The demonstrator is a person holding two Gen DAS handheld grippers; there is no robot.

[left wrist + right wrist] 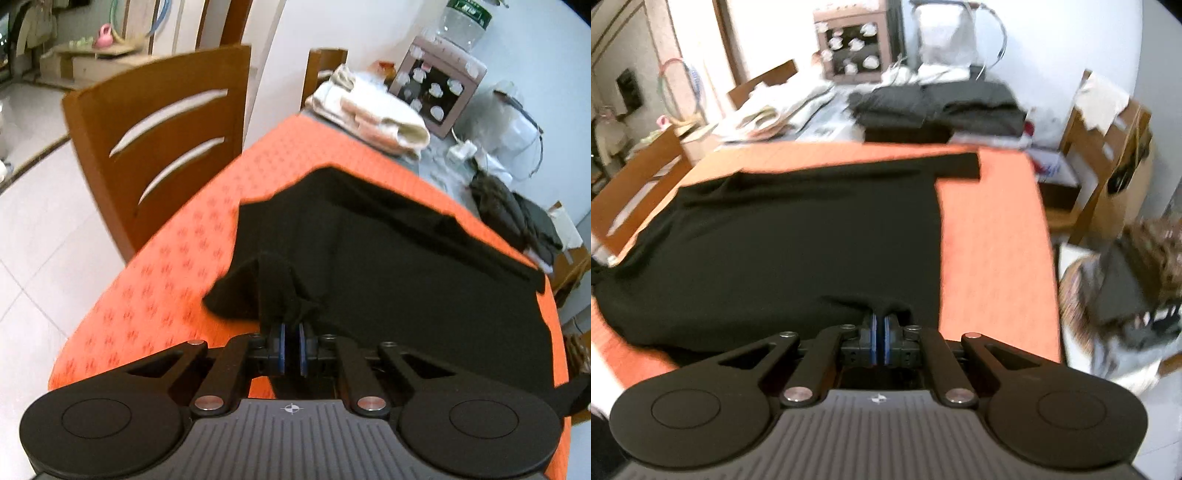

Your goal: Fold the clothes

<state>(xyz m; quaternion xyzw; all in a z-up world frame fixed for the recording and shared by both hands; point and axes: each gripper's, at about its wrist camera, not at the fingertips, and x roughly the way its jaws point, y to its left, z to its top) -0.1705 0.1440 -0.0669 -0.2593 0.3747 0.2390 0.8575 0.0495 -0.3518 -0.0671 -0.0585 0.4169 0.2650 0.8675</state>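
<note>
Two grippers, both pinched on the near hem of one black garment [798, 236]: left gripper [291, 334] with pads drawn together on a bunched corner, lifted into a small peak; right gripper [881, 325] clamped on a flatter tuck of the same edge.

Just beyond the tongs, spread across the orange tablecloth [159, 266], mostly flat, one sleeve [956, 166] stretched out at the far right. Judged from that: mid-fold, near edge held for carrying over toward the far side, though how many folds already lie in it cannot be told.

Risks from here:
- Slipping out of the left pinch, with only a thin twist of cloth between the pads.
- Skewed fold if one side rises faster than the other; already uneven, left corner bunched, right nearly flat.
- Dragging the tablecloth along, or sliding the whole garment instead of folding it, if pulled low.
- Sleeve left sticking out past the fold line.

Farther off: wooden chair [159, 147] beside the table, folded pale cloths [369, 114], a stack of dark folded clothes [938, 107] at the far end.
</note>
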